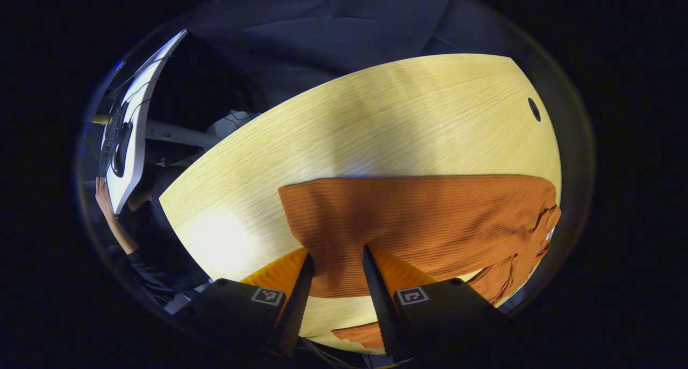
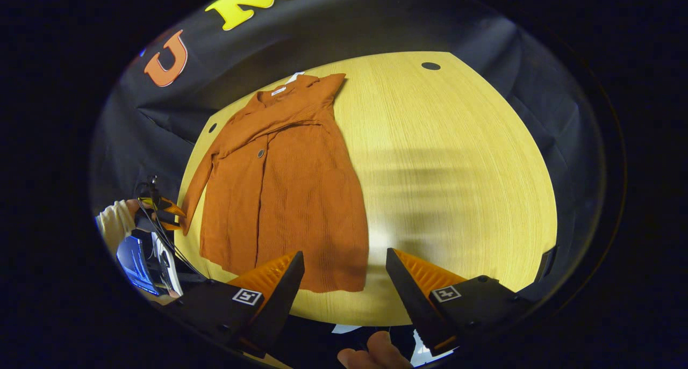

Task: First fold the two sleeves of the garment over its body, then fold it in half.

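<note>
The orange garment [image 2: 285,186] lies flat on the yellow table [image 2: 457,170], its collar toward 12 o'clock in the right gripper view. One sleeve [image 2: 201,181] runs down the edge at 9 o'clock. The cloth looks soft, light and floppy, so a pinch at the sleeve's cuff seems best. The right gripper [image 2: 344,283] and left gripper [image 1: 336,283] both have jaws apart, holding nothing.
</note>
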{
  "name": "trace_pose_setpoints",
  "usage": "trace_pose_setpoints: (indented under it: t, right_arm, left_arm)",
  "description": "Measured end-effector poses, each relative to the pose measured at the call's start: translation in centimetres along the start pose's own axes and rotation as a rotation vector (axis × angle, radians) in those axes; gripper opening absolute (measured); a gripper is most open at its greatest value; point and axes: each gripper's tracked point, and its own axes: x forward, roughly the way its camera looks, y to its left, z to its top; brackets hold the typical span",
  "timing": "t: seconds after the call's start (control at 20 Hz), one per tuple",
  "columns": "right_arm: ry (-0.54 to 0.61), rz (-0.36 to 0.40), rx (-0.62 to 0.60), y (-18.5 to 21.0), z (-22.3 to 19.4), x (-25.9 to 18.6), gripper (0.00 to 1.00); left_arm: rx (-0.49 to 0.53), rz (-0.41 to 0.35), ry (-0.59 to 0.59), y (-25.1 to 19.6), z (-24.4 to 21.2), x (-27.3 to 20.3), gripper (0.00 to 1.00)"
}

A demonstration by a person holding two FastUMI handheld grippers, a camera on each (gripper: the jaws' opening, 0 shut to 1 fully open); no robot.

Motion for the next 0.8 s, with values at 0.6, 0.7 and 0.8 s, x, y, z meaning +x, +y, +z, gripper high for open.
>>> trace_pose_setpoints:
  t: [0.6,0.7,0.8]
  right_arm:
    - [0.011,-0.052,0.039,-4.1,-1.9,-1.2,0.98]
    - [0.019,-0.038,0.058,-4.6,-2.5,-1.1,0.98]
    - [0.023,-0.029,0.071,-5.3,-2.9,-0.9,0.98]
  left_arm:
    - [0.188,0.015,-0.027,-4.4,-0.9,-1.4,0.03]
    - [0.219,-0.014,-0.05,-6.7,-0.8,-2.9,0.03]
    - [0.263,-0.07,-0.076,-9.6,-0.9,-4.8,0.04]
